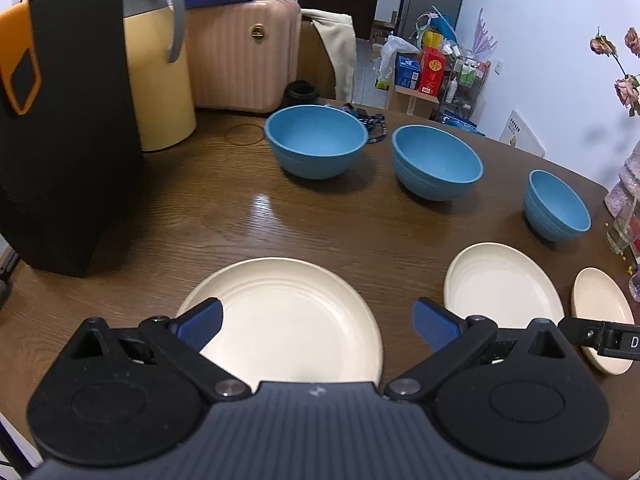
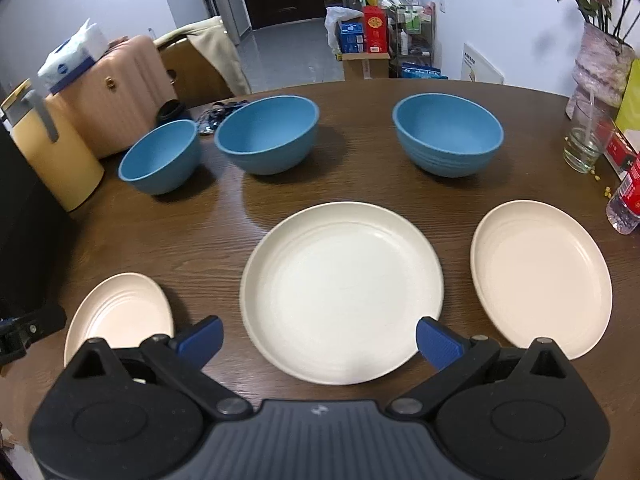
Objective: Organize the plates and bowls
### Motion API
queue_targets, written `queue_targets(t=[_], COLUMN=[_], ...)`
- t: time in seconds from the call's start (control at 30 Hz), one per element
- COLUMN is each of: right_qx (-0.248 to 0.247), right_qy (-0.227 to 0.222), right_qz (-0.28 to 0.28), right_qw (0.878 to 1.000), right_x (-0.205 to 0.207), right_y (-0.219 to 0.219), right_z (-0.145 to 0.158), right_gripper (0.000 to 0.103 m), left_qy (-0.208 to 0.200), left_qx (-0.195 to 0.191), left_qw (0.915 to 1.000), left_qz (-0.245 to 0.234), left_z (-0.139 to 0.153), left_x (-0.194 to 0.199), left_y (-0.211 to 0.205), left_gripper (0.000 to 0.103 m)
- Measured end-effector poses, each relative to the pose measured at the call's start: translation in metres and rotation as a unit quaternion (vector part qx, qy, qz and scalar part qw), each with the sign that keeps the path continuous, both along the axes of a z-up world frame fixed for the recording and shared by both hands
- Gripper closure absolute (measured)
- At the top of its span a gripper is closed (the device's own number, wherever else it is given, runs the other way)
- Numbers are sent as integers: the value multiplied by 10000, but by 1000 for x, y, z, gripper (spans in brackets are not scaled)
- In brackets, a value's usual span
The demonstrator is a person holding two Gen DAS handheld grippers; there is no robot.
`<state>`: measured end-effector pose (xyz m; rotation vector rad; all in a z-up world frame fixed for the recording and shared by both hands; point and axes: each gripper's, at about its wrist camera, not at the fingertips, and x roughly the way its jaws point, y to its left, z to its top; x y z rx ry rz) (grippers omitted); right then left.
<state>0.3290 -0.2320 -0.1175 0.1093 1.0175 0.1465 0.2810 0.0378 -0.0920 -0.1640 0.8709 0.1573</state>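
Both my tools, left tool [image 1: 318, 326] and right tool [image 2: 319, 338], are wide and empty. The cream plates [image 2: 342, 292] lie flat on the desk [image 2: 208, 232], so I think a finger can slide off a rim.

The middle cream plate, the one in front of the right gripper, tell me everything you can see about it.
The middle cream plate is round, shallow and matte, plastic-looking, with faint concentric ridges inside a raised rim. It is empty and lies flat and upright on the dark wooden table, between two other cream plates and touching neither. The open right gripper hovers at its near edge.
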Motion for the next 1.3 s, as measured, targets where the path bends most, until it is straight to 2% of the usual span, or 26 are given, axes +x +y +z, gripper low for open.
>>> queue_targets(t=[0.3, 0.73, 1.3], right_qx=[104, 97, 147], right_qy=[-39, 136, 252], right_qz=[22, 176, -135], right_qw=[9999, 9997, 9995], right_x=[18, 35, 36], right_y=[-46, -69, -108], right_z=[-5, -20, -36], right_gripper=[0, 0, 1], left_qy=[-8, 73, 199], left_qx=[-38, -88, -83], left_qw=[10000, 9996, 9998], left_qz=[52, 263, 38], left_z=[-5, -17, -30], left_x=[21, 28, 52], left_y=[-42, -68, -98], left_gripper=[0, 0, 0])
